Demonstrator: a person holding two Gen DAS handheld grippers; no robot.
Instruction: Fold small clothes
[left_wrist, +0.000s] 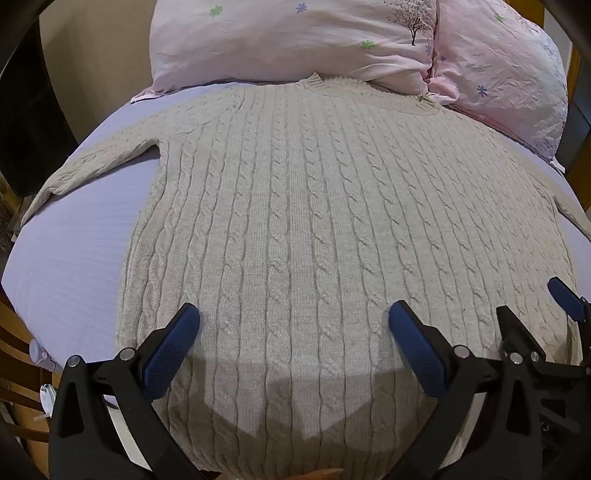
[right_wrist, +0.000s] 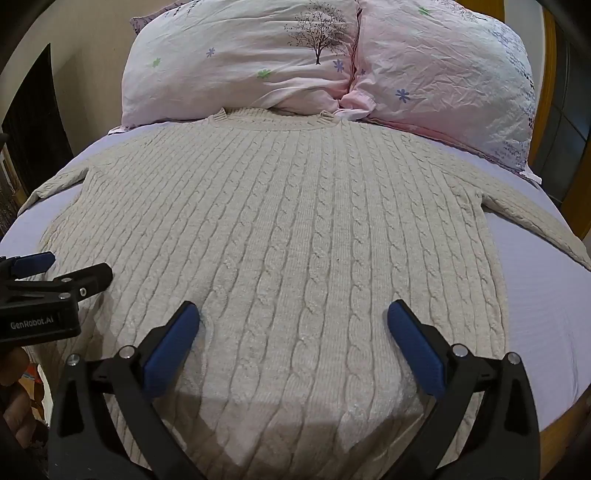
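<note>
A beige cable-knit sweater (left_wrist: 295, 206) lies flat on the bed with its collar toward the pillows and both sleeves spread out; it also shows in the right wrist view (right_wrist: 280, 229). My left gripper (left_wrist: 293, 317) is open and empty, hovering over the sweater's lower part near the hem. My right gripper (right_wrist: 293, 314) is open and empty over the lower part too, to the right of the left one. The right gripper also shows at the right edge of the left wrist view (left_wrist: 532, 306), and the left gripper at the left edge of the right wrist view (right_wrist: 77, 267).
The lilac bed sheet (left_wrist: 74, 258) lies under the sweater. Two pink flowered pillows (left_wrist: 288, 40) (left_wrist: 502, 70) lie behind the collar. A wooden bed frame (right_wrist: 580, 206) runs along the right; a dark doorway (right_wrist: 33, 122) is at the far left.
</note>
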